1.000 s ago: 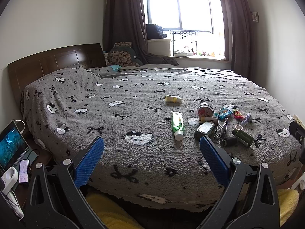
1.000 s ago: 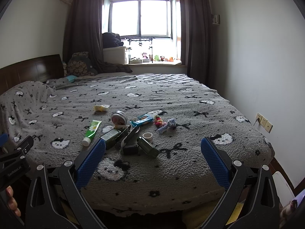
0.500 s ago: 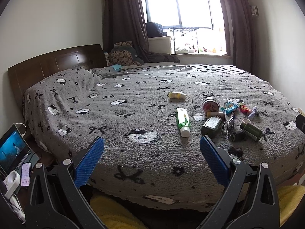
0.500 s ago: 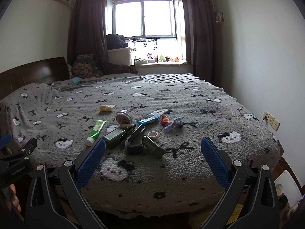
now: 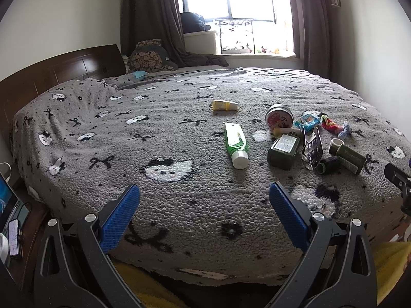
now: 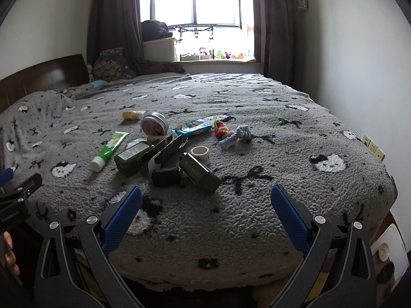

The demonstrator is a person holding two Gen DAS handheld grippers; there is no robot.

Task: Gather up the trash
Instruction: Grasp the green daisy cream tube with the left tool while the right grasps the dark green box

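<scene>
- A grey fleece bedspread with black bows and white cat faces (image 5: 179,133) covers a wide bed, and the trash lies scattered on it toward the foot.
- The landmark is a green squeeze tube with a white cap (image 5: 235,145), lying flat with the cap pointing to the bed's foot edge.
- Just beyond the tube, toward the window, lies a small yellow tube (image 5: 224,105).
- On the tube's right sits a tight cluster: a round tin with a pink lid (image 6: 154,125), a dark green rectangular bottle (image 6: 133,157), a torn black and white carton (image 6: 164,154), a second dark green bottle (image 6: 200,172), a white tape roll (image 6: 200,153) and a blue wrapper (image 6: 193,127).
- Risk: those clustered pieces overlap or touch, so closing on one would likely drag or tip its neighbours.
- Risk: the deep fleece may snag a fingertip, and the flat wrapper gives little to pinch.
- Risk: the round tin, tilted on its edge, could roll off when nudged.
- The left gripper (image 5: 204,215) hovers short of the tube, jaws spread wide, holding and touching nothing.
- The right gripper (image 6: 205,217) hovers short of the cluster, equally wide and empty.
</scene>
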